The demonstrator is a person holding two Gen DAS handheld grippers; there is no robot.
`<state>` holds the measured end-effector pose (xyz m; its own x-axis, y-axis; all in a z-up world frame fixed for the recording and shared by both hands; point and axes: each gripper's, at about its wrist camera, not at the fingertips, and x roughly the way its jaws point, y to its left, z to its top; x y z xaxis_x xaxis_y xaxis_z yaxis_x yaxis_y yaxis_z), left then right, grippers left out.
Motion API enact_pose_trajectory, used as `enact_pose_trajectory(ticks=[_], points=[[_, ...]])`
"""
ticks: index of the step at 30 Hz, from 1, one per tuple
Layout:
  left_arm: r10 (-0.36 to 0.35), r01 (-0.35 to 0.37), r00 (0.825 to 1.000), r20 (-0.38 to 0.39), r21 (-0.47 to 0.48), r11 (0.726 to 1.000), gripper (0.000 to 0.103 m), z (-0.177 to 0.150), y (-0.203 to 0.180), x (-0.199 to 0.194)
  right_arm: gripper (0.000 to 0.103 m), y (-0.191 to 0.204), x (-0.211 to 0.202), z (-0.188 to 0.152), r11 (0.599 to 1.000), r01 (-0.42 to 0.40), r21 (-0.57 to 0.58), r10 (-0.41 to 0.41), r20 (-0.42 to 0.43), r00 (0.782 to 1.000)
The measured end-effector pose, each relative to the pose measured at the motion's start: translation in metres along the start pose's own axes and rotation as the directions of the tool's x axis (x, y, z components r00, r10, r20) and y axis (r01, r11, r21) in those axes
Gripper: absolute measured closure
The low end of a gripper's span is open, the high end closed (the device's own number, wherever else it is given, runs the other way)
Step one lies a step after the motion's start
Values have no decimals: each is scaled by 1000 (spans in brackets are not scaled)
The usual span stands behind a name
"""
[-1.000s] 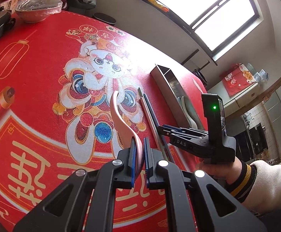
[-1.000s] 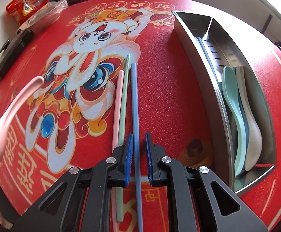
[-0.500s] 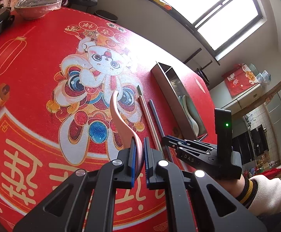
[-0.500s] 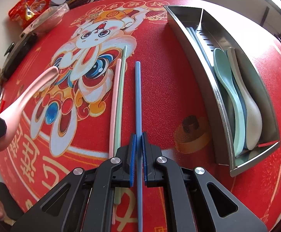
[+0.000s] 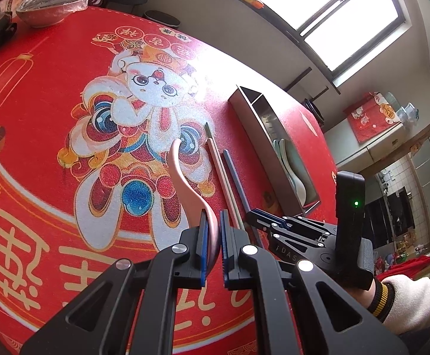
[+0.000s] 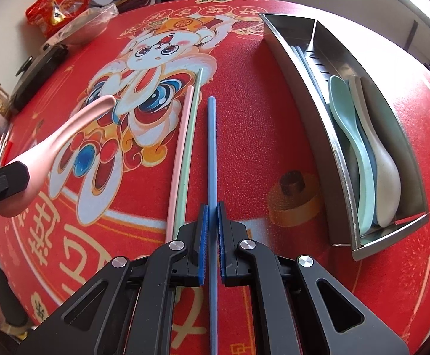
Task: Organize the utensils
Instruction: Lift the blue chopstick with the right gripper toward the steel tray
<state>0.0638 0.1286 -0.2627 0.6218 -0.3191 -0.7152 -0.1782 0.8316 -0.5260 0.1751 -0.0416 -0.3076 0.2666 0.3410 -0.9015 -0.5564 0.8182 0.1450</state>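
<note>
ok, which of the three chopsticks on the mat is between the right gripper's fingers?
The blue chopstick, lying apart from the touching pink and green ones; the right gripper is clamped on it.

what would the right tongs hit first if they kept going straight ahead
Probably nothing solid: the right tongs point along the blue chopstick they grip, over bare red tablecloth. Depth is unclear.

The left tool is clamping a pink spoon by its bowl, while the right tool is pinching a blue chopstick low over the tabletop.
</note>
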Motion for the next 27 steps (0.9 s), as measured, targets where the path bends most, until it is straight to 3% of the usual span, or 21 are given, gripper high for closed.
enact_pose_trajectory(ticks=[4, 10, 21, 27], points=[[13, -13, 1000, -7, 5, 1000, 96, -3, -4, 2, 97, 1, -1, -1, 1000, 2, -9, -2, 9, 1000], [34, -35, 999, 3, 12, 999, 96, -3, -8, 0, 97, -11, -3, -1, 997, -61, 49, 61, 2, 998], [53, -53, 998, 22, 15, 998, 96, -1, -16, -2, 97, -26, -46, 8, 983, -177, 57, 169, 121, 978], [57, -57, 998, 39, 6, 998, 96, 3, -17, -4, 97, -53, -70, 26, 980, -183, 80, 166, 182, 969]])
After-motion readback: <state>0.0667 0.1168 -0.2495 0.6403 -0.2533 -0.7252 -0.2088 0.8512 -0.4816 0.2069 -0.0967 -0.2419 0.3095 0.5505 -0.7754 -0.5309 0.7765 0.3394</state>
